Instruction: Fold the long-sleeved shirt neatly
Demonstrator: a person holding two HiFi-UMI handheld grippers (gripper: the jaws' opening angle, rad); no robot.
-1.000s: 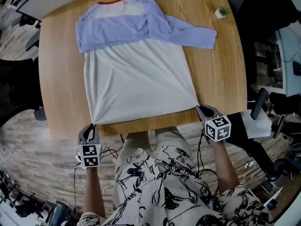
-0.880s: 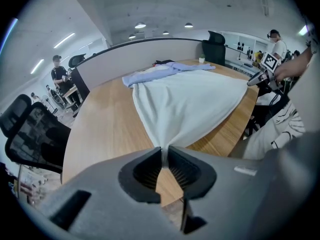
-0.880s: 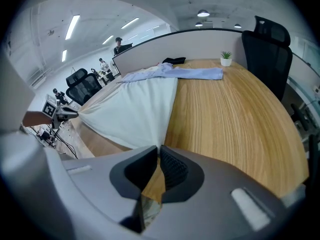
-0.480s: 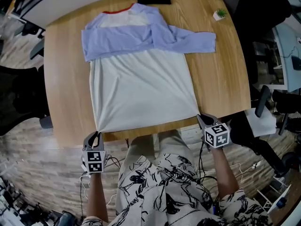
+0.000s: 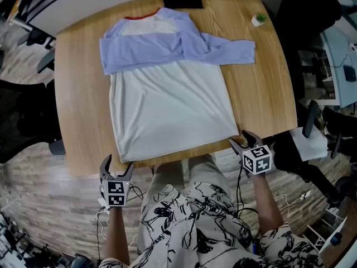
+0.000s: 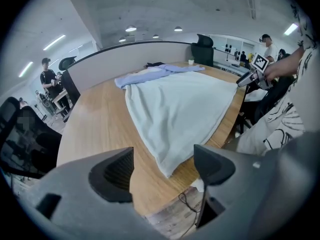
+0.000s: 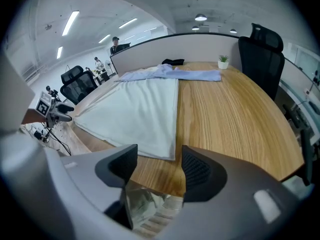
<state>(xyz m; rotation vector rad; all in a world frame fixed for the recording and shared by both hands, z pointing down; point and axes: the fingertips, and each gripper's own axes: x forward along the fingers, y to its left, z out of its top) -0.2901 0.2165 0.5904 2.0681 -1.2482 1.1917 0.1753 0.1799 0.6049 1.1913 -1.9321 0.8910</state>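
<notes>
- shirt [image 5: 167, 105]: lies flat on the desk [image 5: 268, 94], hem along the desk's near edge, collar toward its far edge; the blue sleeves are crossed over the chest, and one sleeve end [image 5: 237, 49] reaches out toward the desk's right side.
- left gripper [image 5: 117, 165]: just off the desk's near edge, at the left hem corner [image 6: 167, 170]; its fingers have just been opening and now stand apart, with the corner lying ahead of them and no pad pressing on cloth.
- right gripper [image 5: 242, 140]: just off the desk's near edge, at the right hem corner [image 7: 172, 155]; its fingers have likewise just been opening, and they grip nothing.
- step in hand, as judged: the body is spread smooth and ready for the next fold. to do it well, tuck the stray sleeve end in first, then take both hem corners at equal depth, lift them together, and carry them toward the desk's far edge, keeping the hem straight and taut.
- writing: no brand or label can be read on the shirt; only the square markers on the gripper cubes show.
</notes>
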